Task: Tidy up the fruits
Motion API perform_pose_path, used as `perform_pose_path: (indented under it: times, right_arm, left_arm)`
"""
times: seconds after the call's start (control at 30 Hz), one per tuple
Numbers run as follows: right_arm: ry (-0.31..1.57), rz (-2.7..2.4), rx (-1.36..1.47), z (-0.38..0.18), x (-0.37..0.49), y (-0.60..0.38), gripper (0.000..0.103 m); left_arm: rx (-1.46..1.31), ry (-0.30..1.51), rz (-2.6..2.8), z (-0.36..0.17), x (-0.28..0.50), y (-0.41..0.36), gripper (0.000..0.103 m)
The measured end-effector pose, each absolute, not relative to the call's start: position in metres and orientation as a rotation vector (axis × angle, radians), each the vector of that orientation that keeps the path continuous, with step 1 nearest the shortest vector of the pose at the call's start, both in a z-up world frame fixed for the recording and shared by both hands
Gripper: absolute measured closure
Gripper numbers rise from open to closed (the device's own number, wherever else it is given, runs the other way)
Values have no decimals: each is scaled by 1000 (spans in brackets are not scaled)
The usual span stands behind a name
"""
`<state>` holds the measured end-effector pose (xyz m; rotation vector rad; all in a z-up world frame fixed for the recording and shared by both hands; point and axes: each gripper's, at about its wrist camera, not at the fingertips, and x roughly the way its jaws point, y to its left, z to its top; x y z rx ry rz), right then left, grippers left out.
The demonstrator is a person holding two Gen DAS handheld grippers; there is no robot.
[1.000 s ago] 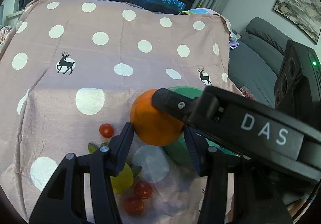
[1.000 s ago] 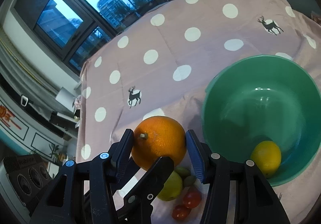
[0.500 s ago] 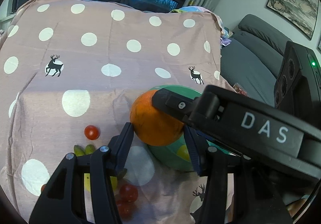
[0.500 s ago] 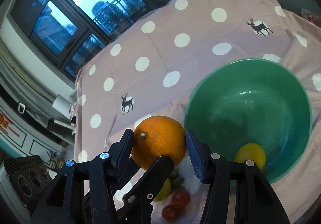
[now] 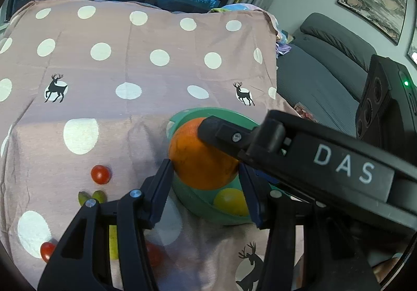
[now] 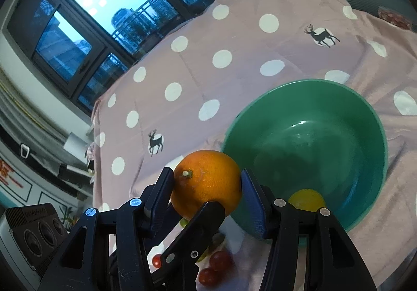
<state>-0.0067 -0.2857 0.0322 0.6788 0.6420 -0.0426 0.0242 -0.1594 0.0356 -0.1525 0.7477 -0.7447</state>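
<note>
A large orange [image 5: 200,158] [image 6: 208,181] hangs above the near rim of a green bowl [image 5: 229,115] [image 6: 365,113] on the spotted pink cloth. My left gripper [image 5: 204,173] is shut on it, both pads against its sides. The right gripper [image 6: 207,179] is shut on the same orange; one right finger [image 5: 224,134] lies across the orange's top in the left wrist view. A left finger [image 6: 198,228] crosses under the orange in the right wrist view. A yellow lemon [image 5: 229,201] [image 6: 307,198] lies inside the bowl.
Cherry tomatoes [image 5: 100,174] [image 6: 219,259], small green fruits [image 5: 91,197] and a yellow-green fruit [image 5: 113,241] lie on the cloth left of the bowl. The table's right edge drops to a grey sofa [image 5: 325,77]. Windows stand behind the table.
Both grippers have carried the orange to the right, from over the loose fruit to above the bowl's near rim. The jaws have not changed.
</note>
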Motion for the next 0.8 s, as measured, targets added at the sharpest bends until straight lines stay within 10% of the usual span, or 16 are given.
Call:
perform_pose_path:
  times: [0.8]
  right_arm:
    - [628,-112,723,26,-20,-310,47]
  left_arm:
    - [-127,758,-810,31,23,-187,53]
